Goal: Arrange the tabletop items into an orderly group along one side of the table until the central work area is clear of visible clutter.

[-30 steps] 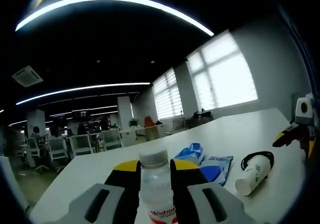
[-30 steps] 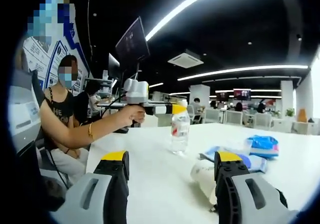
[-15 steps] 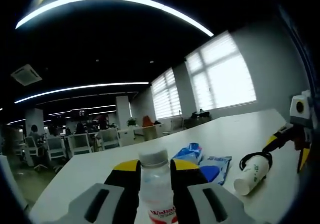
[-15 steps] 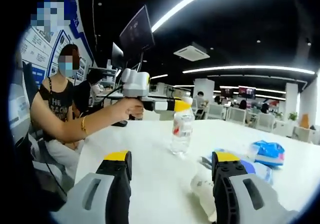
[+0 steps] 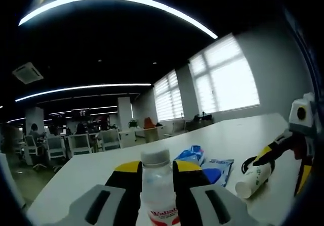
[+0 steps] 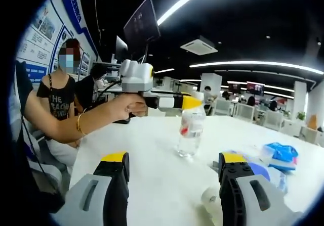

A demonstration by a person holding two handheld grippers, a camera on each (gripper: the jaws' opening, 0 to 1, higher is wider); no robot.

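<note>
A bottle (image 5: 158, 190) is clamped upright by the left gripper (image 5: 156, 183); the cup (image 5: 251, 178), at 3 o'clock, is approached by the spread right gripper (image 6: 172, 185).

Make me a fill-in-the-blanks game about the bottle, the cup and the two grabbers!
1. The left gripper has its fingers shut on the water ____.
2. The paper cup is lying on its ____ on the table.
3. The right gripper has its fingers wide ____.
4. The packets near the cup are coloured ____.

Missing words: bottle, side, open, blue
</note>
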